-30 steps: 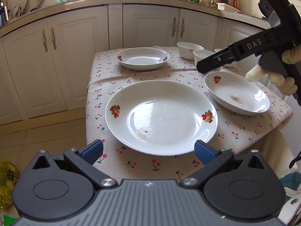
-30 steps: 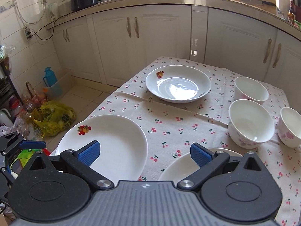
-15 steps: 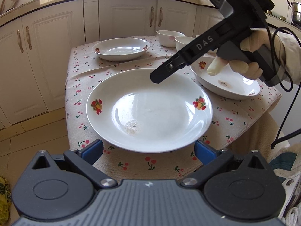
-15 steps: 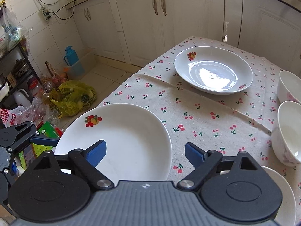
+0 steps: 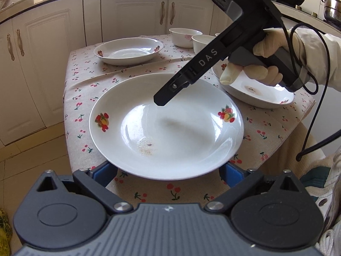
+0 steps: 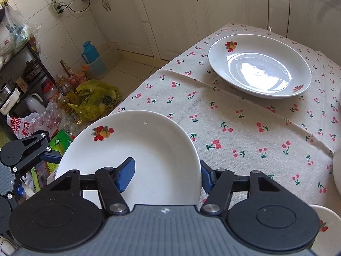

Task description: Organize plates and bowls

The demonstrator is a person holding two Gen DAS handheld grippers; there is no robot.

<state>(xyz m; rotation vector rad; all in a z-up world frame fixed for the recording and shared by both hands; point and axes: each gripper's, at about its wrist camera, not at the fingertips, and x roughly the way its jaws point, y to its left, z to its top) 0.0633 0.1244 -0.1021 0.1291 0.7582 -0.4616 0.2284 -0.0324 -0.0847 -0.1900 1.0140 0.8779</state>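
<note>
While the left claw [image 5: 168, 173] stands spread wide, its blue pads either side of the near rim of the fruit-print deep plate [image 5: 166, 128], the right claw [image 6: 165, 176] is closing across another stretch of that rim, one pad inside, the other outside the edge. The plate lies at the near end of the cherry-print-clothed bench [image 5: 85, 98].

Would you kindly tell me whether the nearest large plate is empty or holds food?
Empty: the plate shows a bare white inside, with only a small dried smear near its middle.
</note>
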